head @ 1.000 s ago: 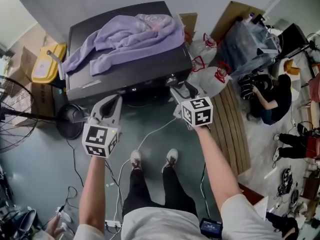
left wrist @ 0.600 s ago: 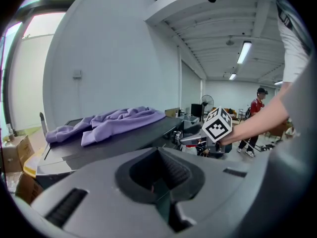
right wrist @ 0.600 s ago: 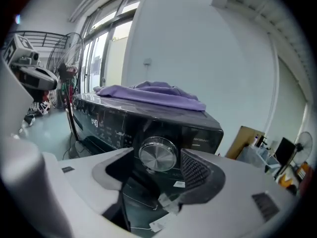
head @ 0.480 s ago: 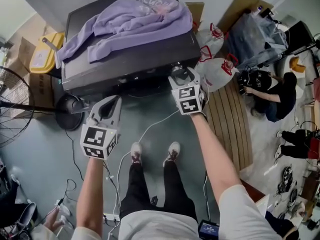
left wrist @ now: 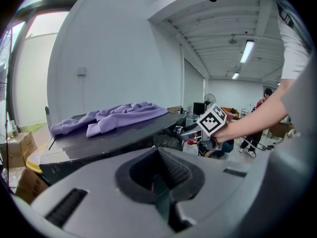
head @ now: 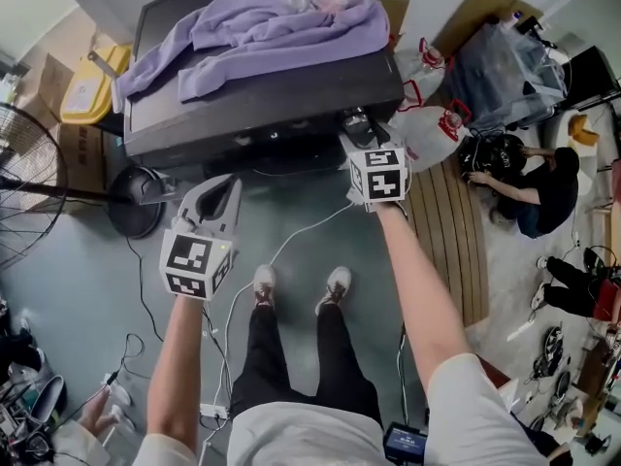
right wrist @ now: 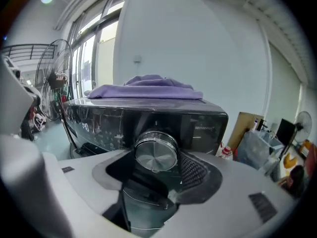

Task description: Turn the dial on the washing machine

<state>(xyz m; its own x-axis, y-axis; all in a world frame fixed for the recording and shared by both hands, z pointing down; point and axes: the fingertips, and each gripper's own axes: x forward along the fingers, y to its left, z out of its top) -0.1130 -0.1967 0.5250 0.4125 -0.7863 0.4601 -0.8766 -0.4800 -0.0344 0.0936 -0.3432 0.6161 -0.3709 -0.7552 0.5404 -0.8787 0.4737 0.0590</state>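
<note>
Right gripper (head: 357, 129) has closed in on the front right corner of the washing machine (head: 262, 115); a second ago it hung clear of the panel. Left gripper (head: 225, 190) sits much where it was, low and left of the machine front.

Machine is dark and boxy, with a purple garment (head: 281, 22) sprawled over its top. Neither gripper touches the garment.

Left gripper: jaws look drawn together at the tips with nothing in them. It is well apart from the control panel (right wrist: 124, 120), so no use for this step.

Right gripper: jaws spread wide, and they have just been opening. The dial (right wrist: 156, 151) sits at their mouth, between the tips, with the ribbed pad (right wrist: 194, 170) just beside its right rim. No pad visibly presses on it, so not gripped yet.

Dial is a round metal knob on the right part of the front panel. Its axis sticks straight out of the panel toward the right gripper, roughly in line with the way the jaws point. Judgement: right hand is the one to use. Next it needs a short push forward, then a squeeze on the rim, then a roll about that axis.
</note>
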